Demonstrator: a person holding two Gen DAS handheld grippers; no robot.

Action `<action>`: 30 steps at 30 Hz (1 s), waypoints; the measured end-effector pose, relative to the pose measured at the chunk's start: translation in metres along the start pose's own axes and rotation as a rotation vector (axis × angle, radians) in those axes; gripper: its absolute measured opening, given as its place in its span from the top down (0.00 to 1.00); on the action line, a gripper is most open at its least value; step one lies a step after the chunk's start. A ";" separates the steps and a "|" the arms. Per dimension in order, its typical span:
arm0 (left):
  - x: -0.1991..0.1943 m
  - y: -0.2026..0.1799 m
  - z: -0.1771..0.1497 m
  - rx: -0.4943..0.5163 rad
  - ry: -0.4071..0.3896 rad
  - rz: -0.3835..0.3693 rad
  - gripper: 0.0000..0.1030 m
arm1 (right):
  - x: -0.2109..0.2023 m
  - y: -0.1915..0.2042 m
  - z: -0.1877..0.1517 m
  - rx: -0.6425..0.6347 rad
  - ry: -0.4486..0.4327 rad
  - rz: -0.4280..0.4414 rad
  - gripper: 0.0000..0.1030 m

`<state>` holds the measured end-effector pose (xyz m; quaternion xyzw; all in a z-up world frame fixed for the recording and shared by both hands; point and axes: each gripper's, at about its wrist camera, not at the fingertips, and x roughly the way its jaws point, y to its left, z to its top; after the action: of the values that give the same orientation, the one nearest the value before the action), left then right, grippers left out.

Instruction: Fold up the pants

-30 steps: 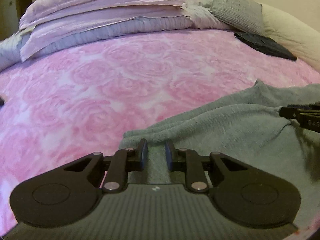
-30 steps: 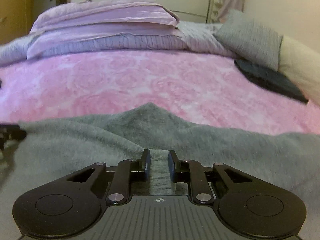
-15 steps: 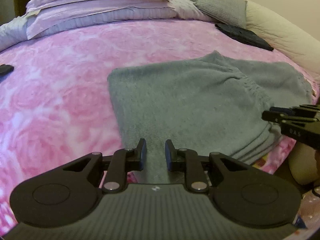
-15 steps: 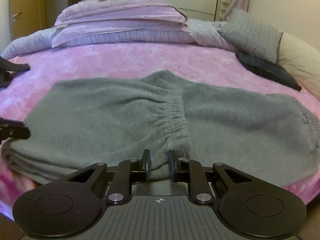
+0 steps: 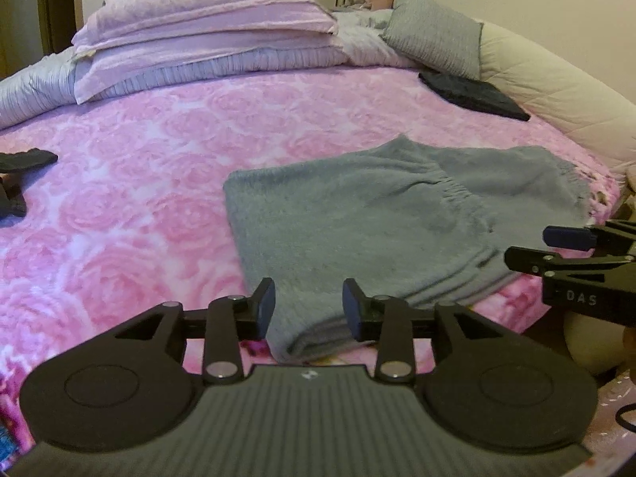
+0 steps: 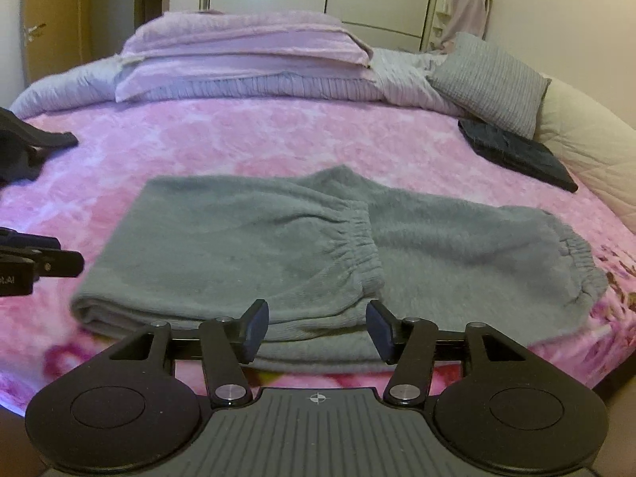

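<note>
In the left wrist view, the left tongs (image 5: 308, 304) stand apart with nothing between the two fingers, hovering just off the near edge of the bed (image 5: 131, 183). The grey pants (image 5: 377, 218) lie folded on the pink rose-patterned blanket, toward the near right part of the bed, with the folded edge nearest the tongs and the elastic cuffs on the right side. The right tongs (image 5: 532, 248) come in from the right edge of the picture, beside the pants' near right corner; from here I cannot tell how far apart their fingers stand. A dark folded cloth (image 5: 473, 95) rests farther back on the right, near a grey pillow (image 5: 433, 41). A stack of lilac bedding (image 5: 206, 35) lies across the head of the bed, and some dark cloth (image 5: 24, 161) sits at the left edge.

In the right wrist view, the right tongs (image 6: 316, 328) are spread wide and hold nothing, just in front of the pants' (image 6: 310, 246) near edge. The pants lie flat on the bed (image 6: 246, 139), one layer folded over the other, a gathered cuff near the middle and another at the far right. The left tongs (image 6: 59, 256) show at the left edge, apart from the pants. The dark folded cloth (image 6: 516, 151) lies beside the grey pillow (image 6: 489, 83), and the lilac bedding (image 6: 246, 47) is at the back.
</note>
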<state>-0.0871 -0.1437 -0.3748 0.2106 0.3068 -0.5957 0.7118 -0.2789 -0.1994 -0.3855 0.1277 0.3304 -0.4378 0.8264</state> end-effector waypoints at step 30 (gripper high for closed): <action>-0.070 -0.009 -0.020 0.018 -0.073 -0.026 0.55 | -0.087 0.027 -0.008 -0.012 -0.145 0.024 0.43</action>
<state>-0.1071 -0.0820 -0.3408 0.1910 0.2781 -0.6149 0.7128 -0.2951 -0.1238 -0.3366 0.0948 0.2706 -0.4340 0.8541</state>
